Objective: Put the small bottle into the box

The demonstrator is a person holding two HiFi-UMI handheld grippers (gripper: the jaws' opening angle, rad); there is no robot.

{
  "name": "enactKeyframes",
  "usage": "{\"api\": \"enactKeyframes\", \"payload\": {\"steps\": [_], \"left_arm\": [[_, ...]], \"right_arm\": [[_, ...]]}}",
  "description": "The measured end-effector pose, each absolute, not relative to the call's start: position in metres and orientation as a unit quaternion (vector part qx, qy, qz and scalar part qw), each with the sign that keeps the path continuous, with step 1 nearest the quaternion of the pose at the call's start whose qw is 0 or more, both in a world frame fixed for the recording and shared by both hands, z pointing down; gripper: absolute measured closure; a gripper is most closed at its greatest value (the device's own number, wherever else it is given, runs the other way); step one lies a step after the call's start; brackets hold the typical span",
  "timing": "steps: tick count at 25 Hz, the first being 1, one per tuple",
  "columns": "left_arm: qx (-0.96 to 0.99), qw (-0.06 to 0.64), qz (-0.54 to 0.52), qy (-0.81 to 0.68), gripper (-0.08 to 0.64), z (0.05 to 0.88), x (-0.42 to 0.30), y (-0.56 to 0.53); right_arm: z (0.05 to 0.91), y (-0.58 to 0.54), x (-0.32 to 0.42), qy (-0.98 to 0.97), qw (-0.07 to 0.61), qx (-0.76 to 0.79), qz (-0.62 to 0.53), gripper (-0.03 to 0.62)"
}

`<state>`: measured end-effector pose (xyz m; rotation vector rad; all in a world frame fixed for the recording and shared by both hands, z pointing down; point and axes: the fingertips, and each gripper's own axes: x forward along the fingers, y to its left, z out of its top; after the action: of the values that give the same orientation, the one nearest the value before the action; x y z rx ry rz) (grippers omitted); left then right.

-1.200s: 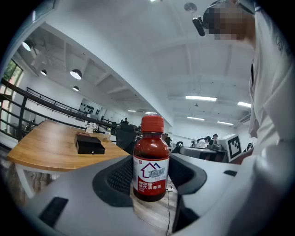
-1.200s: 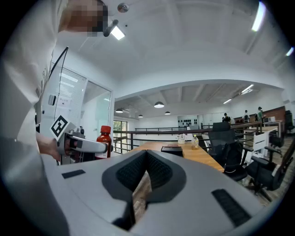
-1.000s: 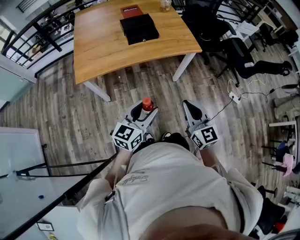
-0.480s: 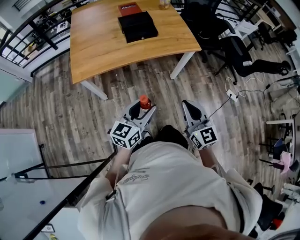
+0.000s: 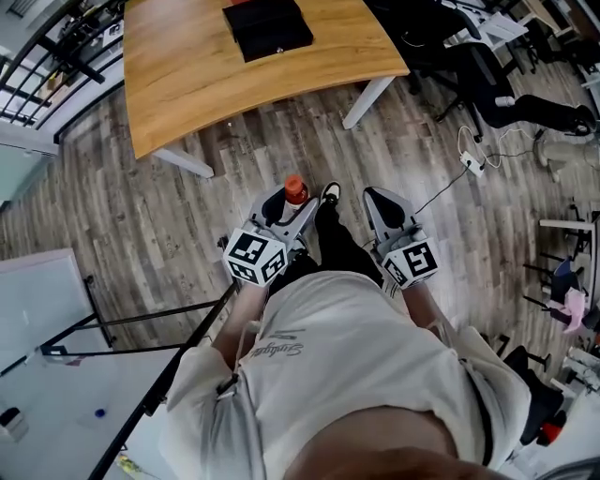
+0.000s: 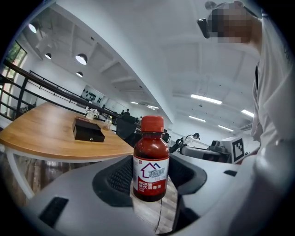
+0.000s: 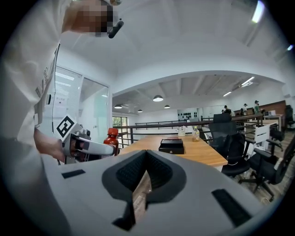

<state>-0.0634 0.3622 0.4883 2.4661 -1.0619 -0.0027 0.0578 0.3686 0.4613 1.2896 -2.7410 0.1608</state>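
A small brown bottle (image 6: 151,161) with a red cap and a white label stands upright between the jaws of my left gripper (image 6: 150,180), which is shut on it. In the head view the bottle (image 5: 295,187) and left gripper (image 5: 289,210) hang over the wood floor, short of the table. The black box (image 5: 267,26) lies closed on the wooden table (image 5: 187,84), also seen as box (image 6: 88,131) and box (image 7: 171,146). My right gripper (image 5: 380,202) is beside the left, its jaws (image 7: 146,173) shut on nothing.
A white table leg (image 5: 367,101) and another leg (image 5: 183,164) stand ahead. Black office chairs (image 5: 487,75) and a floor cable (image 5: 469,164) are to the right. A white board and black rail (image 5: 141,375) sit at the left. A clear bottle (image 7: 197,133) stands on the table.
The table and box have slid toward the top of the head view as the person steps forward; a dark leg and shoe now show between the grippers. Both grippers keep their hold.
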Motion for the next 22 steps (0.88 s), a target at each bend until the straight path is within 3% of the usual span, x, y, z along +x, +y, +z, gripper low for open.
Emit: {"api": "enactKeyframes", "payload": {"steps": [13, 22], "left_arm": [[0.892, 0.222, 0.04, -0.392, 0.33, 0.476, -0.044, 0.25], [0.903, 0.183, 0.056, -0.385, 0.33, 0.429, -0.01, 0.162]], "right_arm": [[0.471, 0.24, 0.068, -0.908, 0.015, 0.414, 0.067, 0.597], [0.464, 0.139, 0.1, -0.914, -0.006, 0.402, 0.049, 0.597]]}}
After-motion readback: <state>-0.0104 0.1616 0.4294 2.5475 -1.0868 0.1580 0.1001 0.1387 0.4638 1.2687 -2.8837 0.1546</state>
